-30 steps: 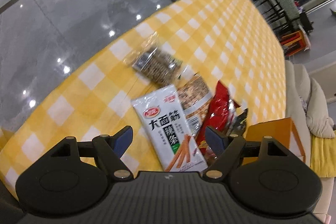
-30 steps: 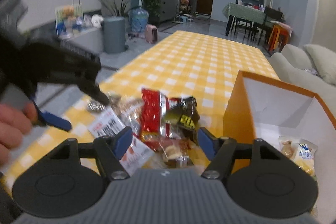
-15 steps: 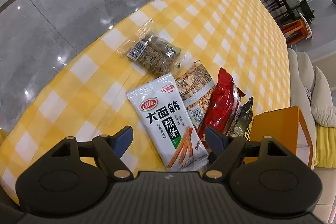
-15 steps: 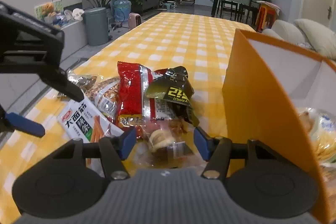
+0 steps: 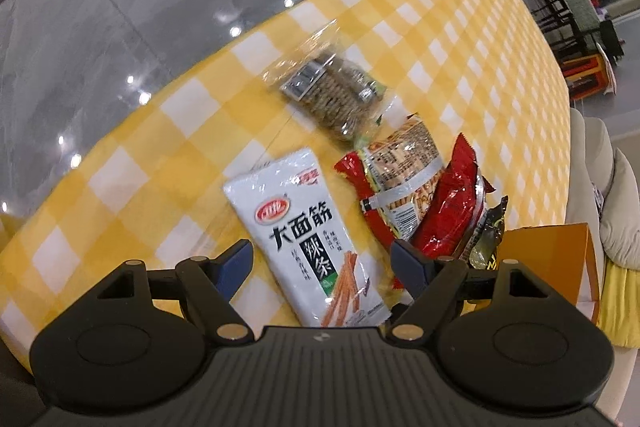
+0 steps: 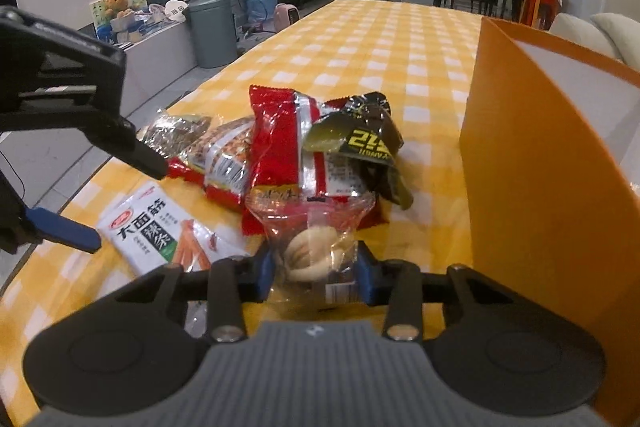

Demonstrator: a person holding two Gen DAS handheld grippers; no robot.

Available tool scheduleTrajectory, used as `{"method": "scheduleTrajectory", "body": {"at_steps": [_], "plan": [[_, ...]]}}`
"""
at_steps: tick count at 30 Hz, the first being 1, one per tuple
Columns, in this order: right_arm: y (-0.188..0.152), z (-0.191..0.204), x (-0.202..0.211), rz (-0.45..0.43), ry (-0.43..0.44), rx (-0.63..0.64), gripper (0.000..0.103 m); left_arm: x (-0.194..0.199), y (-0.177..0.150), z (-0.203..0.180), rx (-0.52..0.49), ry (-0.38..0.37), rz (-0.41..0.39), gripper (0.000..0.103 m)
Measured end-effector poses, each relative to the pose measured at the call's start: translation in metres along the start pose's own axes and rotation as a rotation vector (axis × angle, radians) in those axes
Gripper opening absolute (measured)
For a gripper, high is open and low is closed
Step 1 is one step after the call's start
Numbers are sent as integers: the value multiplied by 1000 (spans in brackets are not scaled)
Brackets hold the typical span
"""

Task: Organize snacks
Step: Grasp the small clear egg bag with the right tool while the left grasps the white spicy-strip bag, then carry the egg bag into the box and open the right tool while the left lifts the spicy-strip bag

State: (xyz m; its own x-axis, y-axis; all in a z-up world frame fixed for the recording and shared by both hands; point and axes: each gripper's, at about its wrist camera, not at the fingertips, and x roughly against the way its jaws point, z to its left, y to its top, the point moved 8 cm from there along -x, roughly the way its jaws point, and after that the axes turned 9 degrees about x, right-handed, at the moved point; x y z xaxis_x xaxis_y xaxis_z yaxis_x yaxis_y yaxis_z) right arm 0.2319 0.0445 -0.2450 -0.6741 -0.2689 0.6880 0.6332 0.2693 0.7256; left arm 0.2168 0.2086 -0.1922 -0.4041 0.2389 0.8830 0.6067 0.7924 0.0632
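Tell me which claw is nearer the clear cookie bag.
Right. The right claw is closing around the clear cookie bag, which sits between its fingers. The left claw hangs open over the white packet, off to the side.

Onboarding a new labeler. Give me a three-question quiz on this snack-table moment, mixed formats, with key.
1. True or false: the right tongs have a clear packet of pale biscuits between the pads.
2. Multiple choice: the white packet with the orange sticks lies (A) inside the orange box, (B) flat on the checked tablecloth, (C) on the floor.
3. Fill in: the dark green packet rests on the ___ packet.

Key: 1 true; 2 B; 3 red.
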Motion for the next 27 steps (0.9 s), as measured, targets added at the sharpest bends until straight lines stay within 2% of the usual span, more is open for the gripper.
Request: {"method": "scheduleTrajectory", "body": {"at_steps": [3,7,9,12,14,15,18,21,22,27], "plan": [[-6,3,8,12,25,-15,39,-6,-7,6,86,62,48,87],[-13,23,18,25,84,35,39,-12,-8,-2,41,92,32,88],[-16,33,21,24,104,64,39,-14,-7,-5,-15,122,13,88],[-19,40,25,28,126,57,39,-18,-8,-17,-184,164,12,90],[-21,39,28,31,139,38,39,-22,-12,-24,-297,219,0,89],[-22,39,28,31,142,32,39,-23,-14,-26,-327,249,-20,85],[-23,32,31,21,118,-4,39,-27,-23,-32,-392,316,-71,84],[-22,29,36,-1,82,9,39,-33,-33,-40,-499,382,-126,75],[-21,29,38,-7,63,33,39,-33,-35,-42,-498,370,-130,68],[-20,31,41,-9,13,86,39,-30,-35,-39,-511,355,-111,62]]}}
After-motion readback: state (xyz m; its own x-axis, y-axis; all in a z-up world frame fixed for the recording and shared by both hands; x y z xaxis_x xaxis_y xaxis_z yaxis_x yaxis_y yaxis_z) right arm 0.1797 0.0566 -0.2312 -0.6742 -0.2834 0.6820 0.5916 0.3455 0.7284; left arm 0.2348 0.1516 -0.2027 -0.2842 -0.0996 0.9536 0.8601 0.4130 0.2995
